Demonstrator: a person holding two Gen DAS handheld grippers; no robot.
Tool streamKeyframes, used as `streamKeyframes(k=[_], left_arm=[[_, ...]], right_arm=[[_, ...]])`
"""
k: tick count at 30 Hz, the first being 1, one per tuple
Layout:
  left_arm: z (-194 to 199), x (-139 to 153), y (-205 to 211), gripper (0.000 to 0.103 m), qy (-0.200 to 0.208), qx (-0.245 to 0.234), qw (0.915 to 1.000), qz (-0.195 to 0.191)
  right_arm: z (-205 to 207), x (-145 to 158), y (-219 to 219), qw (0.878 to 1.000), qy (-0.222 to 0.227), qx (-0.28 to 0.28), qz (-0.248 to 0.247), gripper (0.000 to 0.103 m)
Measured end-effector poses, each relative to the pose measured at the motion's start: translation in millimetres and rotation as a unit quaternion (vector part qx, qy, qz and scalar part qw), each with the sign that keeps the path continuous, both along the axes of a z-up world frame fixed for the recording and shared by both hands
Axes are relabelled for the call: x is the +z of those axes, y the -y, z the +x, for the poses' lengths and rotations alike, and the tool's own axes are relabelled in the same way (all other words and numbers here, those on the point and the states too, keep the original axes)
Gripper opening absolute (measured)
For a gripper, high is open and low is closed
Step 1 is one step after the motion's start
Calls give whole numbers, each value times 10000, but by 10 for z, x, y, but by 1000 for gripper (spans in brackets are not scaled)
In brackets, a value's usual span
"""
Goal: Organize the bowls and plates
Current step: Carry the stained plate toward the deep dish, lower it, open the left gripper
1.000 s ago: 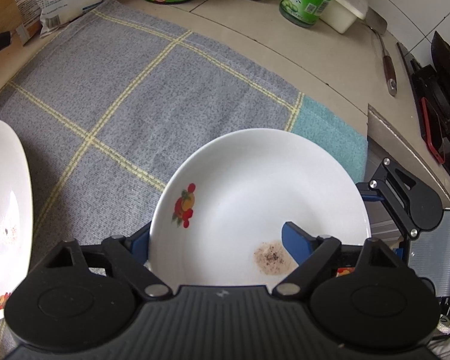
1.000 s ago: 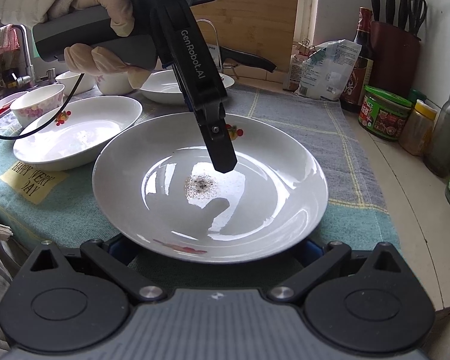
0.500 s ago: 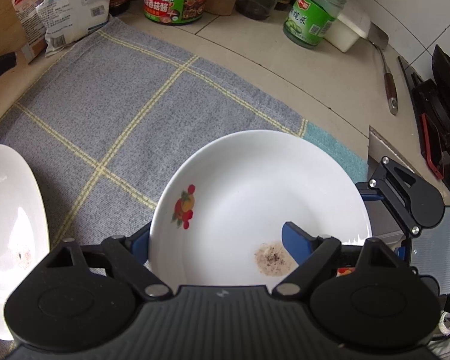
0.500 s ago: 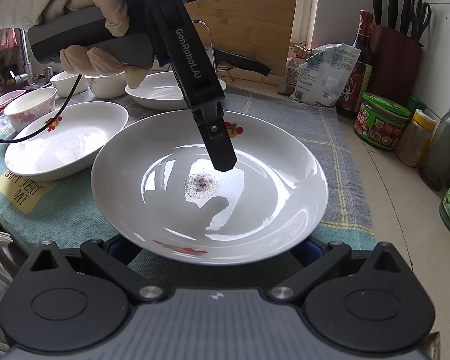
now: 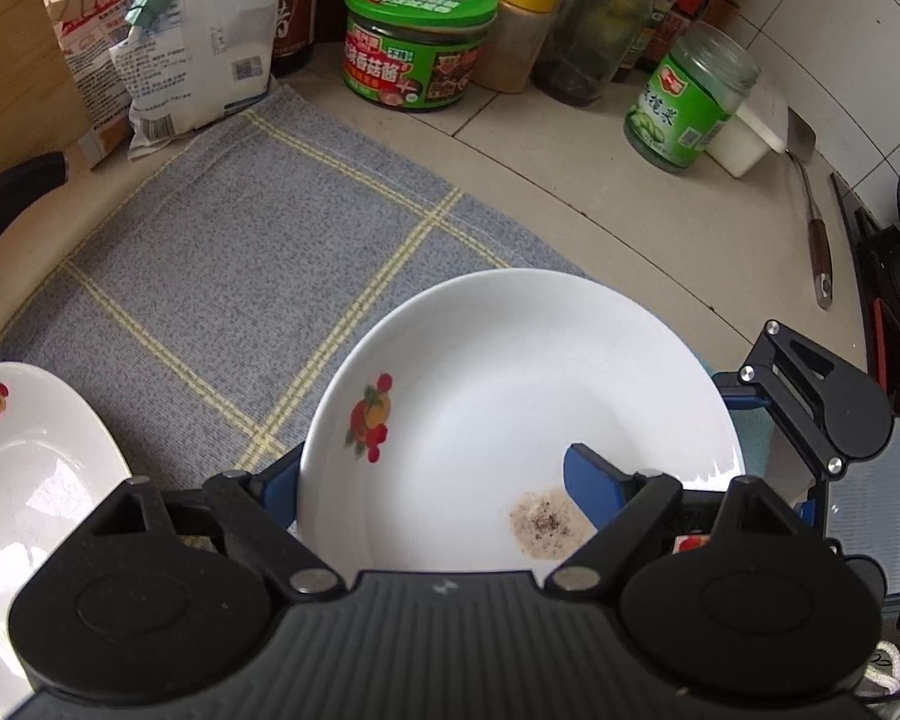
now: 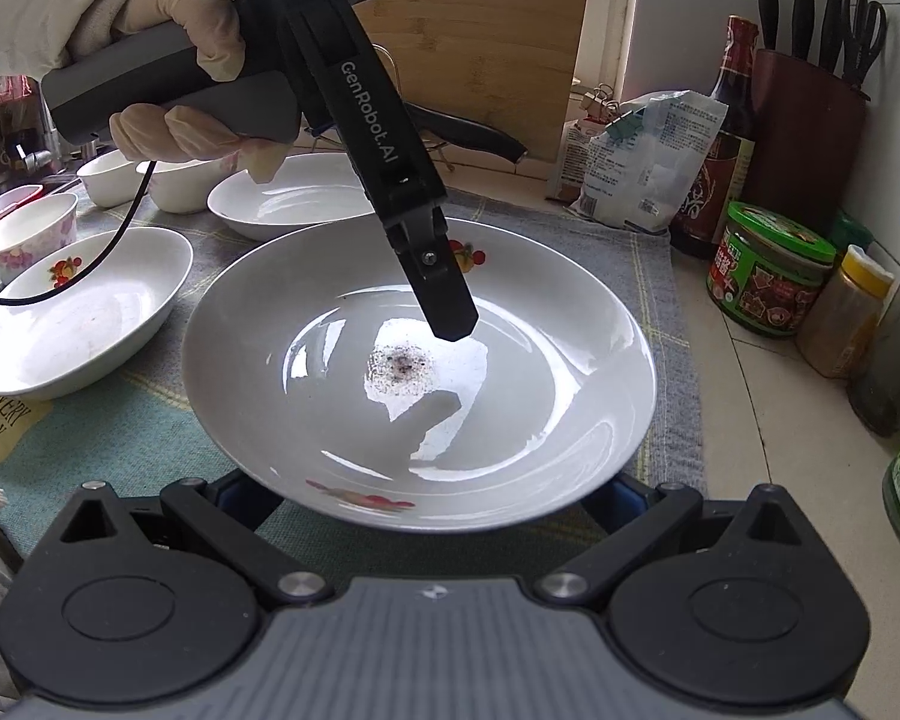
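Grey checked cloth (image 5: 234, 276) covers the counter. Both grippers, left (image 5: 432, 480) and right (image 6: 426, 498), clamp opposite rims of a white fruit-print ceramic plate (image 6: 510, 396) held above it. Transfer step; next, stack it onto another white plate (image 6: 84, 324).

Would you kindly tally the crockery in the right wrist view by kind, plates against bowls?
Plates: 3 (held plate, left plate, rear plate)
Bowls: 3 (floral bowl, left white bowl, right white bowl)
Total: 6
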State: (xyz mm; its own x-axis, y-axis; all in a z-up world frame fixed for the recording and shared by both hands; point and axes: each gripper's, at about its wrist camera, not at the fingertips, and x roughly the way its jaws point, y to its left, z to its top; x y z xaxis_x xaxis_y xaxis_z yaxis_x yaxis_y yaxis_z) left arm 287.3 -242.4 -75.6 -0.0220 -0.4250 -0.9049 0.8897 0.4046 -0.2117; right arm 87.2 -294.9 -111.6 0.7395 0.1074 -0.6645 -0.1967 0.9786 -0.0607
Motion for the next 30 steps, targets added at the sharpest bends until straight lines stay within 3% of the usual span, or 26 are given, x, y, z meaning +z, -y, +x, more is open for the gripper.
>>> streamKeyframes(k=[16,30], left_arm=[[393,-124,285,87,37,187,9998,-77],[526,-244,433,87,41,236,9997,-77]], right_arm=[[467,-86,322,9999,-95,12,-54,103],[621,-142,450,9997,-174,-116,-83,103]])
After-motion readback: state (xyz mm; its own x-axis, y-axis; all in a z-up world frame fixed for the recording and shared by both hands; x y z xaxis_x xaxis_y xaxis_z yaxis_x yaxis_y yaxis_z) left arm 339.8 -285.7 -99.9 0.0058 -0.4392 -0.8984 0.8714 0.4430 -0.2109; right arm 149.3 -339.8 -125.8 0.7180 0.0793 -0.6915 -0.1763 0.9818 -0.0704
